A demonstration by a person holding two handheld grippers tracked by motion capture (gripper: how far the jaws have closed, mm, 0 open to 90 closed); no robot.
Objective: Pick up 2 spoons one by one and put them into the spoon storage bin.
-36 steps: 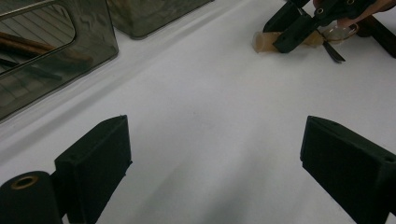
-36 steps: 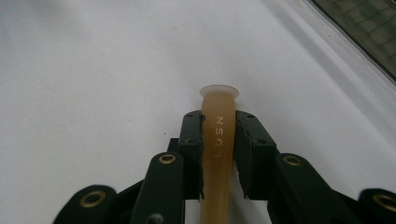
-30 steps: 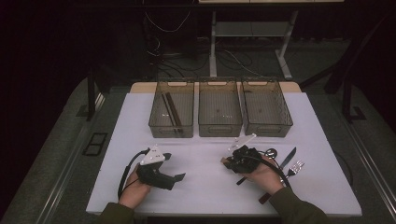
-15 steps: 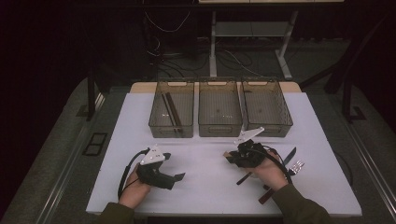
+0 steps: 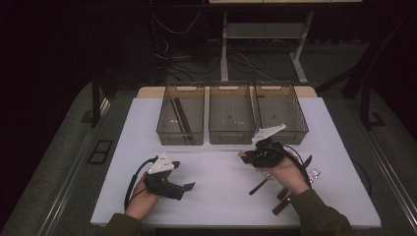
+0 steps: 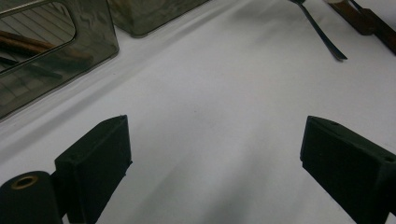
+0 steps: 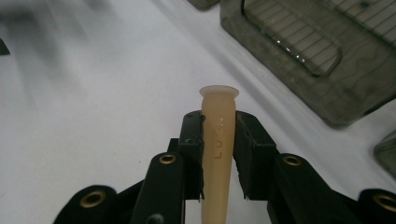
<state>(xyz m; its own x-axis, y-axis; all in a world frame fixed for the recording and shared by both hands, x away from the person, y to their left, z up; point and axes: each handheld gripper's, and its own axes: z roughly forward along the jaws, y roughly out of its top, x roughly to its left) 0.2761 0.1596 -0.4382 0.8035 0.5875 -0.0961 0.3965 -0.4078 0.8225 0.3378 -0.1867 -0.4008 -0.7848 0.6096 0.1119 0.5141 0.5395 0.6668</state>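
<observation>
White cloth covers the worktop [image 5: 221, 196], and beyond its far edge the room falls away into dark floor and cables.

Closest to the person, the left claw [image 6: 219, 168] rests low over bare cloth with its jaws spread wide and nothing between them. Well off to its right lie a spoon [image 6: 322, 32] and some dark-handled cutlery [image 5: 287, 194], none of it within its reach.

The right claw [image 7: 218, 140] is clamped on a pale wooden handle [image 7: 217, 135], stamped with letters along its length. That handle runs straight out between the two pads, along the claw's own line, its flared end poking past the tips; what sort of utensil it belongs to I cannot tell, since the rest is hidden behind the claw. In the high view the right claw [image 5: 263, 153] is held above the cloth in the person's right hand [image 5: 287, 172].

Just ahead of that claw stand three smoky plastic bins: the middle bin [image 5: 231, 120] and the right bin [image 5: 290, 110] are nearest to it, while the left bin [image 5: 169, 125], already holding dark sticks [image 5: 180, 117], sits farther across. As I judge it, the coming move is a short carry forward, keeping the handle lengthwise to the bin; the right hand is plainly the nearer one.
</observation>
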